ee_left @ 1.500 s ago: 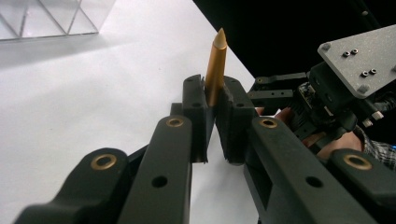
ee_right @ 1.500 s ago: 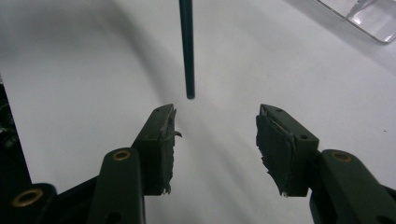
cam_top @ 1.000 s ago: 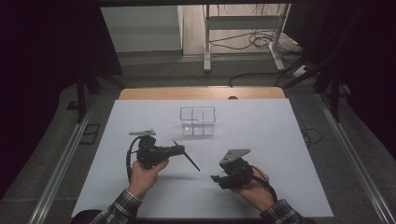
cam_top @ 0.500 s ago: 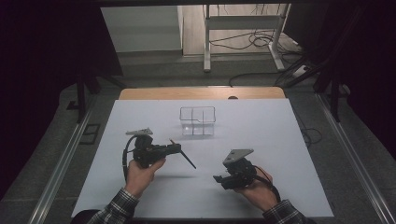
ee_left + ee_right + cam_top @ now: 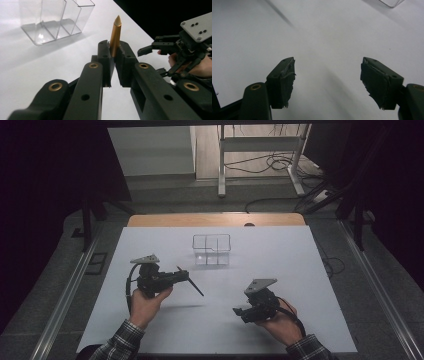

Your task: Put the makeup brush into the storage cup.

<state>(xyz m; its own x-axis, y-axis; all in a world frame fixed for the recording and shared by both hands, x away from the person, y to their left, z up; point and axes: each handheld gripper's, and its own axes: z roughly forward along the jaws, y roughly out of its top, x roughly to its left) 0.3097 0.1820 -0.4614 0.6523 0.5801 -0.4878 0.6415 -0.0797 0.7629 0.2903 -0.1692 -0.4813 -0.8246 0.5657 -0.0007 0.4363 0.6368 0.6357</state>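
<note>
**Pinching a gold pen above the white table**

The left gripper (image 5: 113, 56) has its jaws pressed on a gold pen (image 5: 115, 35), whose pointed tip rises past the jaw ends. From the high view the same pen (image 5: 192, 284) reads as a thin dark stick slanting beyond the left gripper (image 5: 181, 276). Ahead of it stands a clear divided box (image 5: 211, 249). The right gripper (image 5: 327, 83) hangs spread wide, bare table (image 5: 324, 37) between its worn pads (image 5: 284, 82).

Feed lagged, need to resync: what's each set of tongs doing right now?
Left tongs: closed on a gold pen.
Right tongs: open, holding nothing.
</note>
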